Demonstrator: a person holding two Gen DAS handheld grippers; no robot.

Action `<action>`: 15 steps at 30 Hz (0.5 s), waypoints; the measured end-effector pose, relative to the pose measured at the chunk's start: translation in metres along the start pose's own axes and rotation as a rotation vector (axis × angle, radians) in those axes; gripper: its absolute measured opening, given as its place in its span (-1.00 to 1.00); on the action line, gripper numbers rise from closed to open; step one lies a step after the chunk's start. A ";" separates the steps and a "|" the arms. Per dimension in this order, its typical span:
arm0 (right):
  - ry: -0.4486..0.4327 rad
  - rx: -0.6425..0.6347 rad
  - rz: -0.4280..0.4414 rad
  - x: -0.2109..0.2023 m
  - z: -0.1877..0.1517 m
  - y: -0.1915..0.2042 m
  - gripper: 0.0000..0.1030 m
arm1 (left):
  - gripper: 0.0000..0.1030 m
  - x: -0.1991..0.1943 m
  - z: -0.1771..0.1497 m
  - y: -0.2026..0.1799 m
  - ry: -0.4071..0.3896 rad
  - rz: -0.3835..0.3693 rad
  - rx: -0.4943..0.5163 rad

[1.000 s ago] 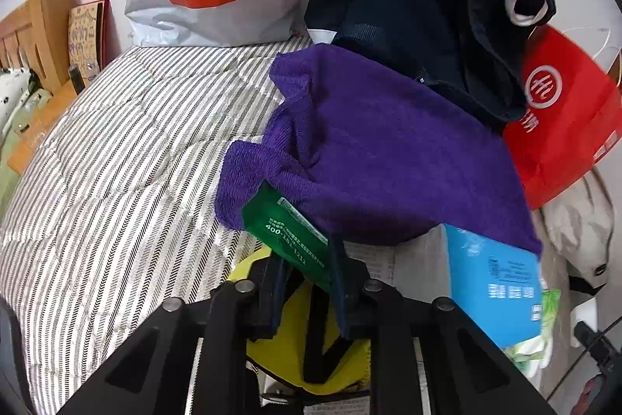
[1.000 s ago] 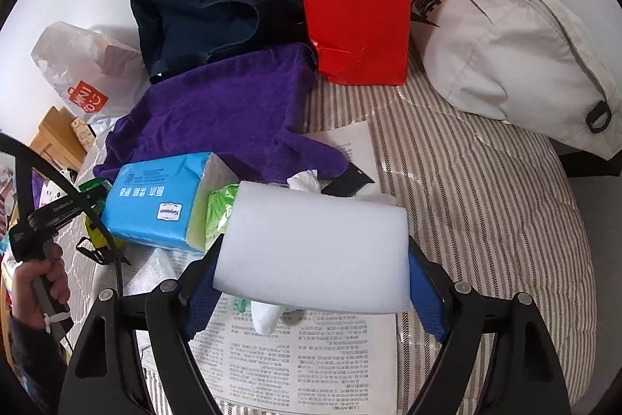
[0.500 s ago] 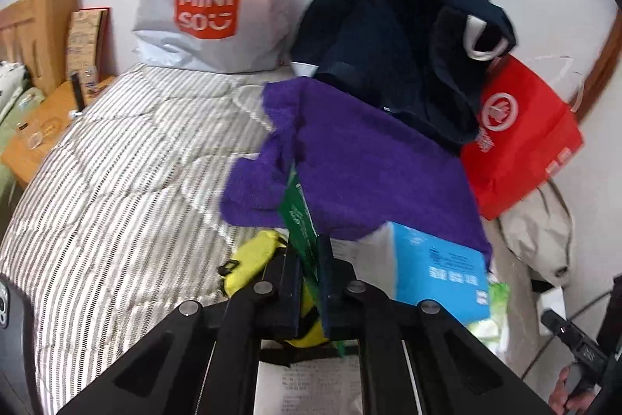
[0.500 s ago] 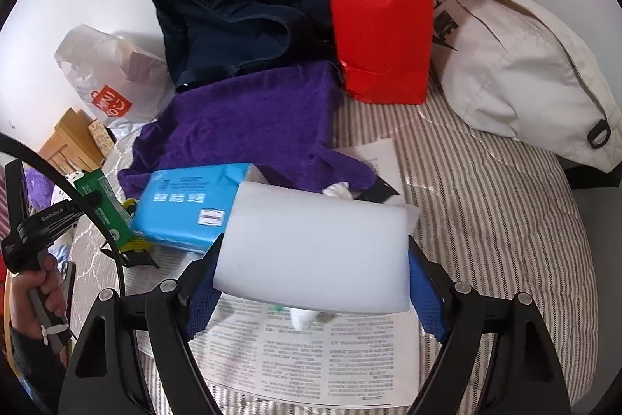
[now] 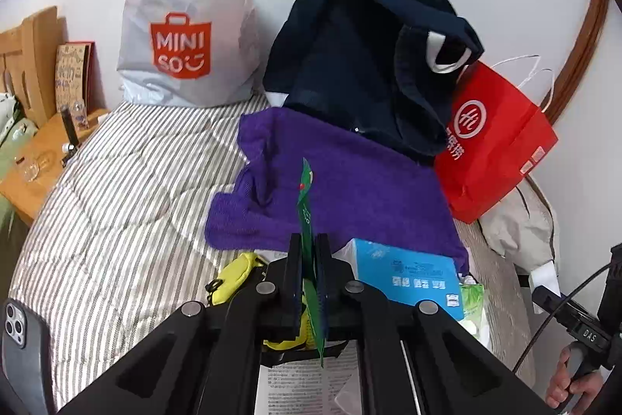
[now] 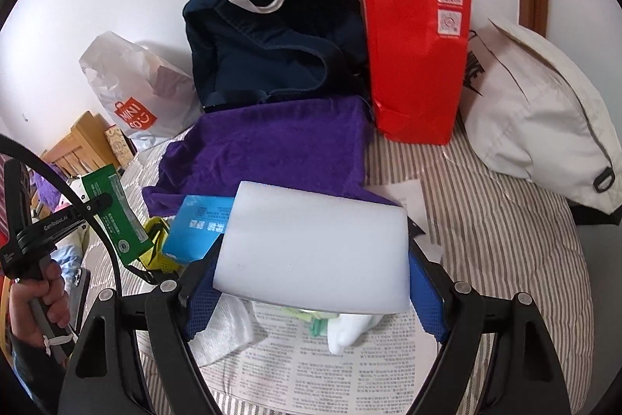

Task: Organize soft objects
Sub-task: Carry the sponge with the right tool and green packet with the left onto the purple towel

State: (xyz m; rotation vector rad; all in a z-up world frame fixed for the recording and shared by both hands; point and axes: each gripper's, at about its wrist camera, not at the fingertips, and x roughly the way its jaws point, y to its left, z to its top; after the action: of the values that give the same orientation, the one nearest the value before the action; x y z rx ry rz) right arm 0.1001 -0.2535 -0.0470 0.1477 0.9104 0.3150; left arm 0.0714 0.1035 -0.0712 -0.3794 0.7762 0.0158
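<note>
Holding 2 items clear of the bed: item 1, a white foam block (image 6: pixel 315 247), sits at lower centre of the right wrist view, spanned across its long side by the right gripper (image 6: pixel 311 282), whose jaws stand wide and press their blue pads against both ends; the broad grip likely spares the foam from crushing. Item 2, a flat green packet (image 5: pixel 309 244), stands edge-on at lower centre of the left wrist view, pinched between the nearly closed jaws of the left gripper (image 5: pixel 309 271); in the right wrist view the same packet shows its printed face at mid left, lifted above the clutter.

Remaining stock, lower middle of both views: a blue tissue pack (image 5: pixel 408 275), a yellow item (image 5: pixel 233 275), a pale green wrapper (image 5: pixel 472 296), all lying on or beside a printed sheet (image 6: pixel 311 368).

Behind these: a purple towel (image 5: pixel 342 189), a navy garment (image 5: pixel 369 65) heaped against the wall, a red paper bag (image 6: pixel 416 45), a white plastic bag (image 5: pixel 186 18) at upper left, a cream bag (image 6: pixel 544 111) at right.

Base: striped quilt (image 5: pixel 116 205).

Judgement: both items appear mid-carry, destination not evident.
</note>
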 end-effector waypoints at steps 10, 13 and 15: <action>-0.025 -0.032 0.003 0.014 0.023 0.013 0.61 | -0.87 -0.001 0.022 -0.015 -0.026 -0.019 0.055; -0.021 -0.032 -0.006 0.023 0.032 0.013 0.61 | -0.87 0.003 0.033 -0.018 -0.034 -0.034 0.055; -0.015 -0.029 -0.012 0.030 0.037 0.013 0.61 | -0.87 0.007 0.040 -0.020 -0.036 -0.035 0.064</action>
State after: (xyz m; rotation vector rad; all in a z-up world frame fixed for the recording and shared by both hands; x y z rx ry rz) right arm 0.1440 -0.2316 -0.0435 0.1177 0.8911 0.3151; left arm 0.1064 0.0977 -0.0439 -0.3311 0.7326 -0.0351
